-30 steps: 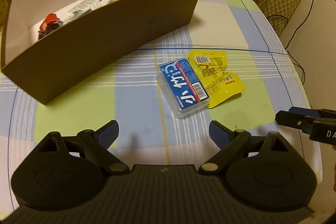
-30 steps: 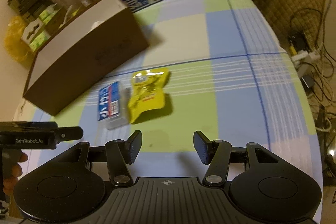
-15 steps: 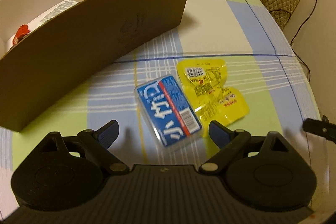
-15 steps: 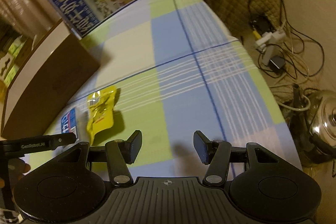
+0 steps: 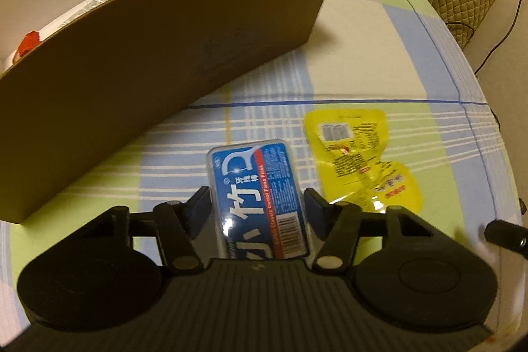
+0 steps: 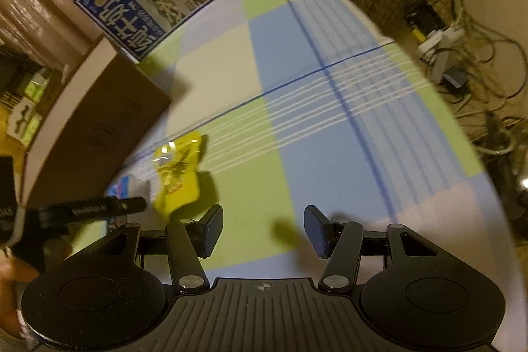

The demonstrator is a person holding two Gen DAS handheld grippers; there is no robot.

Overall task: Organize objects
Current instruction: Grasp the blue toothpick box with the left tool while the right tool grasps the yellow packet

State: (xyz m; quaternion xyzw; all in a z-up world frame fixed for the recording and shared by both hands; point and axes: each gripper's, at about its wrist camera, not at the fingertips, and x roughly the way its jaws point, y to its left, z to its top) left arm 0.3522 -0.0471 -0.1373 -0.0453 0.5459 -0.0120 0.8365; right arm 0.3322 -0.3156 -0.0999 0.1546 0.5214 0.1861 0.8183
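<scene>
The flat clear plastic case with the blue dental floss pick label (image 5: 259, 200) is seen lying on the checked table (image 5: 379, 68), bracketed by the pads of the left tool (image 5: 257, 203), which sit at its long sides; actual contact cannot be told. The crinkled yellow foil packet (image 5: 359, 160) is found just right of it, in front of the long brown cardboard box (image 5: 158, 55). The right tool (image 6: 262, 228) is held wide apart and empty above the cloth.
</scene>
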